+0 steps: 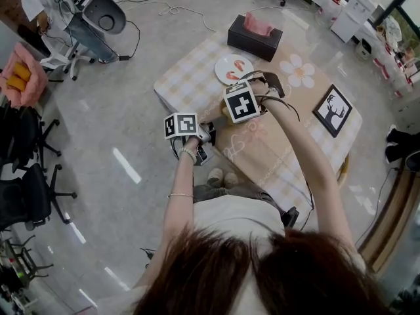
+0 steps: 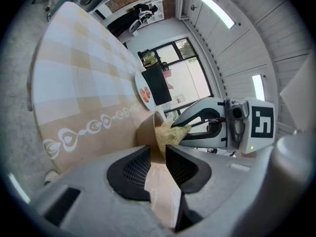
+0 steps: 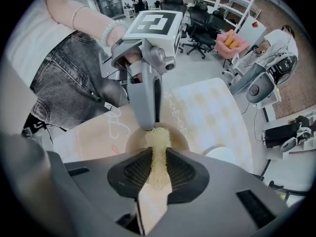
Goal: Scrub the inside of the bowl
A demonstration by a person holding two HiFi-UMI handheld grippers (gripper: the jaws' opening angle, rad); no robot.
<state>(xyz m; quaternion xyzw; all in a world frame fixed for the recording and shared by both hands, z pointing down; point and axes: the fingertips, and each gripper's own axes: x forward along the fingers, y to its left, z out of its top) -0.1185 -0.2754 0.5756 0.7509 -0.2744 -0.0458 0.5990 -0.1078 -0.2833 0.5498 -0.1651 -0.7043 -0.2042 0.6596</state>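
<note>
The round bowl (image 2: 146, 131), plain tan-brown inside and out, stands on the desk (image 3: 212, 107) on a tan patterned cloth. The left gripper (image 2: 158, 154) has its jaws closed on the bowl's rim, the wall running between them. The right gripper (image 3: 157, 169) jaws pinch a pale yellow scrubber (image 3: 158, 144); its fuzzy tip reaches inside the bowl, just beside the left jaws

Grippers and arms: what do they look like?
Left gripper and right gripper: light grey bodies, black ribbed pads, each carrying a white cube with black square markers. Black cables loop off the right one. Arms bare below short white sleeves; a beaded bracelet and a thin bangle on the left arm.
</note>
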